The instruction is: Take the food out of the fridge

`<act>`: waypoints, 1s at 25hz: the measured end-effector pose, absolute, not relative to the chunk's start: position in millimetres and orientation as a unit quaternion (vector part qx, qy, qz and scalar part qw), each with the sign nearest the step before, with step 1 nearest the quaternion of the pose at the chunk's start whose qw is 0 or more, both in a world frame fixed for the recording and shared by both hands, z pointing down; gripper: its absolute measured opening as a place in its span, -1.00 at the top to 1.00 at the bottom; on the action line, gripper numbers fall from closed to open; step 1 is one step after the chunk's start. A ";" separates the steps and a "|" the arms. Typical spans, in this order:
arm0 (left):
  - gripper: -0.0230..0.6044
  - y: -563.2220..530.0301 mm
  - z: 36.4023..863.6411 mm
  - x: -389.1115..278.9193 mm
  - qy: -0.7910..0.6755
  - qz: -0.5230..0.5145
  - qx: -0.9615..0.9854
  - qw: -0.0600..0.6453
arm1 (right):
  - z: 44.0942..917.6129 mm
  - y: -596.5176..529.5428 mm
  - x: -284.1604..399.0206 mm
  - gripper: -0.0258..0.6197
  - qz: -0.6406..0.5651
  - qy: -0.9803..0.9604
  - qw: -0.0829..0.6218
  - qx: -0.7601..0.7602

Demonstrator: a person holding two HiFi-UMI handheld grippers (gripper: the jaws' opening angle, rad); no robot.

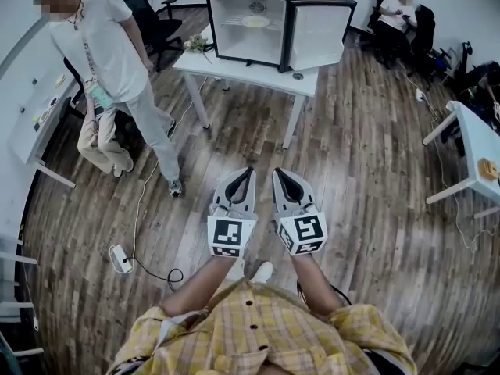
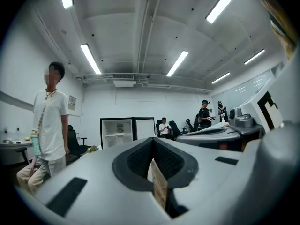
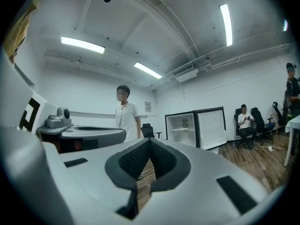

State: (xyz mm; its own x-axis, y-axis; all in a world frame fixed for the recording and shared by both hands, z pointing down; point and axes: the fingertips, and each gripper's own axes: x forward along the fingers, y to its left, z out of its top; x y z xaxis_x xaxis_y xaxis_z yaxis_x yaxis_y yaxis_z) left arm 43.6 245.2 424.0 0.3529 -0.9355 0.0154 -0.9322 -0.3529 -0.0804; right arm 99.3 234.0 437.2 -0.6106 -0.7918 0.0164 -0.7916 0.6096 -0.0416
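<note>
A small black fridge [image 1: 250, 22] stands on a white table [image 1: 234, 70] across the room, its door [image 1: 319, 33] swung open to the right. A pale plate of food [image 1: 255, 22] lies on its shelf. My left gripper [image 1: 248, 170] and right gripper [image 1: 278, 172] are held side by side over the wooden floor, well short of the table, both shut and holding nothing. The left gripper view shows its jaws [image 2: 152, 142] closed, with the fridge [image 2: 117, 132] far ahead. In the right gripper view the jaws [image 3: 150, 142] also meet, and the open fridge [image 3: 183, 128] is distant.
A person [image 1: 109, 61] stands left of the table, with another seated behind. A third person sits on a chair [image 1: 398, 14] at the back right. A power strip [image 1: 121, 258] with a cable lies on the floor at left. Another white table [image 1: 476, 147] is at right.
</note>
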 end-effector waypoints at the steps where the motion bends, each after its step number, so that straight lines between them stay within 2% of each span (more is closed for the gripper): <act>1: 0.90 243.2 425.6 44.6 0.567 -0.031 -0.823 0.028 | 437.0 232.6 101.0 0.90 -0.024 0.896 0.007 -0.444; 11: 0.90 182.8 437.9 33.2 0.558 -0.023 -0.829 0.014 | 445.0 176.0 97.4 0.90 -0.017 0.882 0.002 -0.472; 25: 0.90 48.0 434.4 -34.0 0.550 -0.014 -0.835 0.003 | 432.9 42.1 30.1 0.90 -0.023 0.871 0.011 -0.490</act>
State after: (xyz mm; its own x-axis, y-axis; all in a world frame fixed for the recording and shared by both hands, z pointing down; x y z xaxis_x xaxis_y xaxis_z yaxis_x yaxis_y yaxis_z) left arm -34.0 48.0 434.4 0.3944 -0.9187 0.0201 -0.9185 -0.3948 -0.0204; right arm 30.1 42.1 432.9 -0.5191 -0.8547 0.0037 -0.8537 0.5183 -0.0510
